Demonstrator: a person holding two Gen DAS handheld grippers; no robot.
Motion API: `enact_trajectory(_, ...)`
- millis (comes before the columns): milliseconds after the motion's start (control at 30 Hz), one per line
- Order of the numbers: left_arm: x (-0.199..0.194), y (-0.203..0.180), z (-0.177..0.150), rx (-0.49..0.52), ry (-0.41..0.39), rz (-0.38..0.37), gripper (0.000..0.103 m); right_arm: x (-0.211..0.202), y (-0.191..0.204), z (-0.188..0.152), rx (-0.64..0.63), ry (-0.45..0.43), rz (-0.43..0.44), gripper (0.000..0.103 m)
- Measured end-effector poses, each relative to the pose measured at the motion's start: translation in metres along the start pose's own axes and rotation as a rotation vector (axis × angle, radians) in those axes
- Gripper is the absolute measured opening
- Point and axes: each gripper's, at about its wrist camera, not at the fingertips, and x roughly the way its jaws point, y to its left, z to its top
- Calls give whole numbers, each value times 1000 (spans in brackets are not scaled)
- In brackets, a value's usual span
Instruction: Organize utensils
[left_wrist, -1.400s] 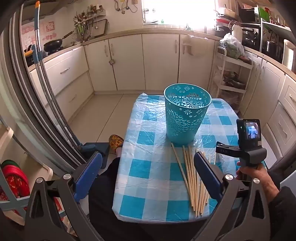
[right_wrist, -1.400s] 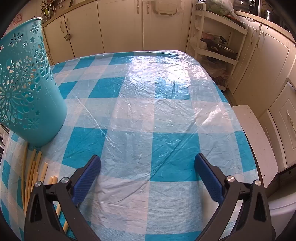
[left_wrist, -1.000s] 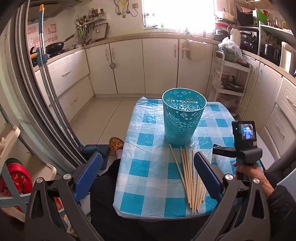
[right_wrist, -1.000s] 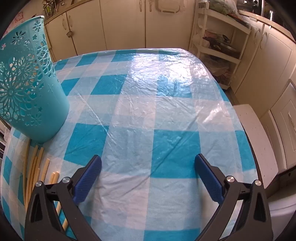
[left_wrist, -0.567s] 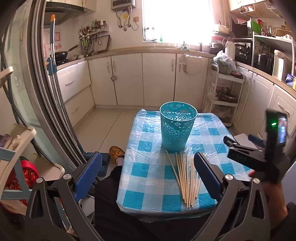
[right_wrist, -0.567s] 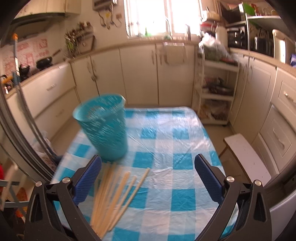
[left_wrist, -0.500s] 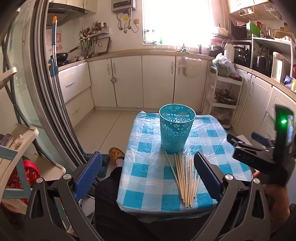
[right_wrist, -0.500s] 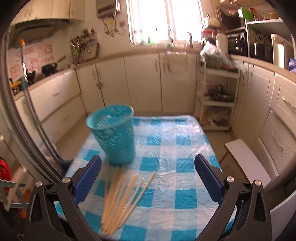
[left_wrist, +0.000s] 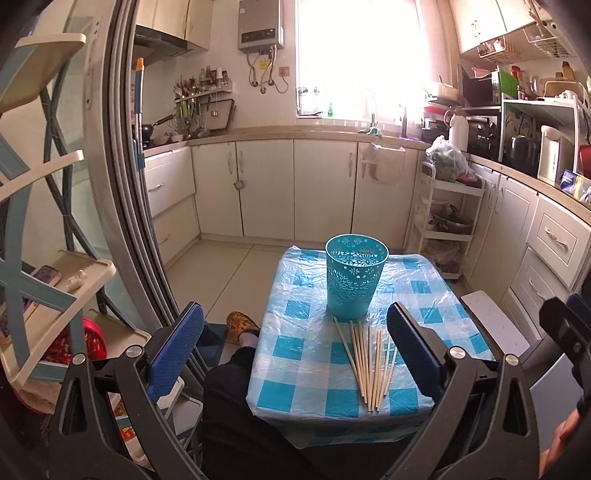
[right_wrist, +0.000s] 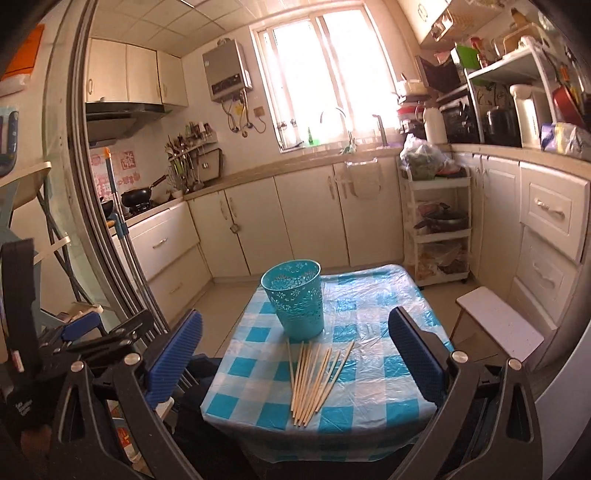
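Several wooden chopsticks (left_wrist: 367, 360) lie loose on the blue-checked tablecloth (left_wrist: 299, 350), fanned out near the table's front edge; they also show in the right wrist view (right_wrist: 314, 373). A teal perforated basket (left_wrist: 352, 282) stands upright just behind them, seen too in the right wrist view (right_wrist: 297, 304). My left gripper (left_wrist: 295, 350) is open and empty, held back from the table. My right gripper (right_wrist: 295, 354) is open and empty, also well back and above the table.
A small table stands in a kitchen with cream cabinets (left_wrist: 295, 192) behind. A white trolley (left_wrist: 448, 229) and a white stool (left_wrist: 493, 328) are on the right. A metal door frame (left_wrist: 122, 184) and a shelf rack (left_wrist: 55, 280) are on the left. My legs (left_wrist: 236, 387) are at the table's front.
Both grippers have pulled back and up from the table, so the whole table and kitchen are now in view. The chopsticks and basket have not moved. Both stay open.
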Motion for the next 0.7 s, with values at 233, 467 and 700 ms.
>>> enact_trajectory(233,-25,9,6,-23,-53,-9,96,-25,11,0,-31,-84,34,97)
enact_trajectory(467,-39,10,7,-32,-85,-10,96,-41,16,-1,-60,-134,62,97)
enact_trajectory(700,-45,5,8,-27,-96,-10,96,-45,17,0,-55,-144,72,97)
